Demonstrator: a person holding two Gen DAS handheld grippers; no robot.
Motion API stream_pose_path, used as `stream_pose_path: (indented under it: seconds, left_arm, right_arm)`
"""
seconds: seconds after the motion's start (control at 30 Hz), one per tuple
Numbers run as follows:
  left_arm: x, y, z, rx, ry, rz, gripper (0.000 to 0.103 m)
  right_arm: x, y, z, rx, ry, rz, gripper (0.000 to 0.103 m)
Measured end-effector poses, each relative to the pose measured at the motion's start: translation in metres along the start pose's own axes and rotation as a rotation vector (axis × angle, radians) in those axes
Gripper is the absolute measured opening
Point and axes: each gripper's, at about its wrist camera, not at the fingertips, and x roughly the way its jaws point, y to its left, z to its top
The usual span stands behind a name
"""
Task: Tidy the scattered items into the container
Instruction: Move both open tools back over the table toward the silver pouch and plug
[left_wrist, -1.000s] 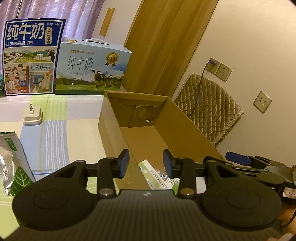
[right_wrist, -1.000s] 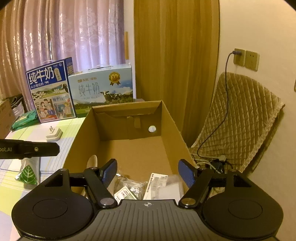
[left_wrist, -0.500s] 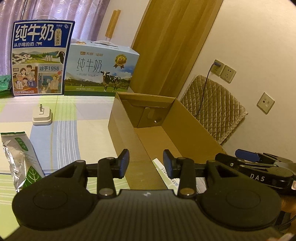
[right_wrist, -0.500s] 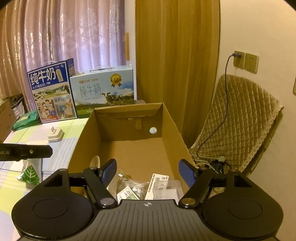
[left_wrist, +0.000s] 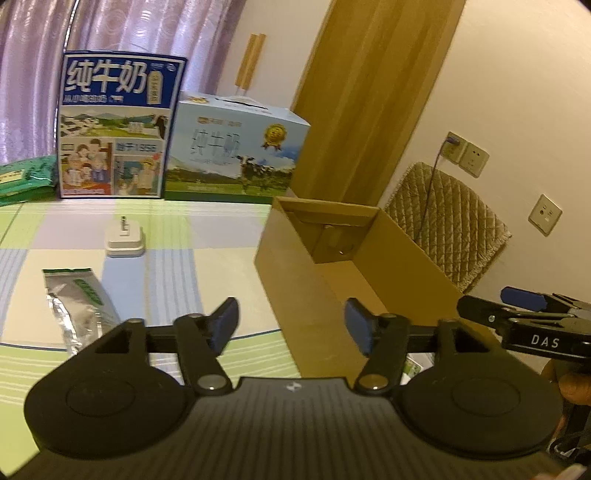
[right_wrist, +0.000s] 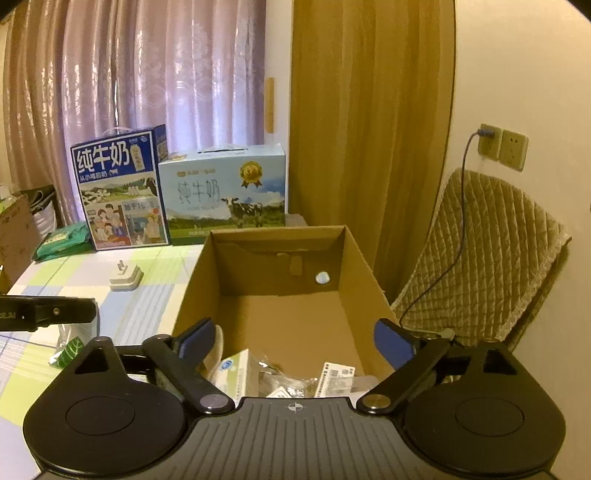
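An open cardboard box (right_wrist: 280, 314) stands at the table's right edge. It holds a small white-and-green carton (right_wrist: 236, 369), a clear plastic packet (right_wrist: 288, 382) and a white leaflet (right_wrist: 336, 374). My right gripper (right_wrist: 293, 341) hangs open over the box's near end, with nothing between its fingers. In the left wrist view my left gripper (left_wrist: 291, 325) is open and empty, over the table by the box's left wall (left_wrist: 295, 280). A silver-and-green pouch (left_wrist: 77, 306) lies flat on the cloth to its left. Farther back sits a white plug adapter (left_wrist: 123, 240).
Two milk cartons (left_wrist: 114, 129) (left_wrist: 236, 147) stand along the table's far edge, with green packets (left_wrist: 26, 177) to their left. A quilted chair back (right_wrist: 491, 258) with a cable stands right of the box. The checked tablecloth (left_wrist: 177, 266) lies between the pouch and the box.
My left gripper has swung left, away from over the box towards the table, and its fingers have spread wider. The right gripper has stayed open over the box, shifting only slightly.
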Motion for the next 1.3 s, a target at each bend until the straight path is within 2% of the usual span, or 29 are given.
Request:
stream_pose_path:
  seconds: [0.1,0.23,0.3,0.37,0.5,0.93,1.3]
  left_arm:
    - [-0.007,0.009,0.0,-0.004,-0.008,0.012,0.068]
    - [-0.018,0.023,0.0,-0.012,-0.027,0.037,0.086]
    - [-0.023,0.03,0.0,-0.007,-0.037,0.055,0.089]
    - [-0.028,0.035,-0.001,0.006,-0.041,0.071,0.096]
    - [-0.038,0.046,-0.003,0.016,-0.043,0.098,0.101]
    - [-0.067,0.096,-0.015,-0.005,-0.038,0.23,0.101]
    - [-0.086,0.123,-0.02,-0.04,-0.055,0.281,0.101]
  right_arm:
    - [0.0,0.007,0.002,-0.006,-0.003,0.008,0.095]
    - [0.0,0.018,0.003,-0.02,-0.008,0.017,0.098]
    - [0.0,0.024,0.004,-0.025,-0.013,0.019,0.101]
    - [0.0,0.03,0.005,-0.031,-0.014,0.023,0.101]
    - [0.001,0.041,0.006,-0.038,-0.013,0.037,0.101]
    - [0.005,0.087,0.006,-0.077,-0.007,0.108,0.101]
    - [0.02,0.131,0.001,-0.091,0.013,0.174,0.101]
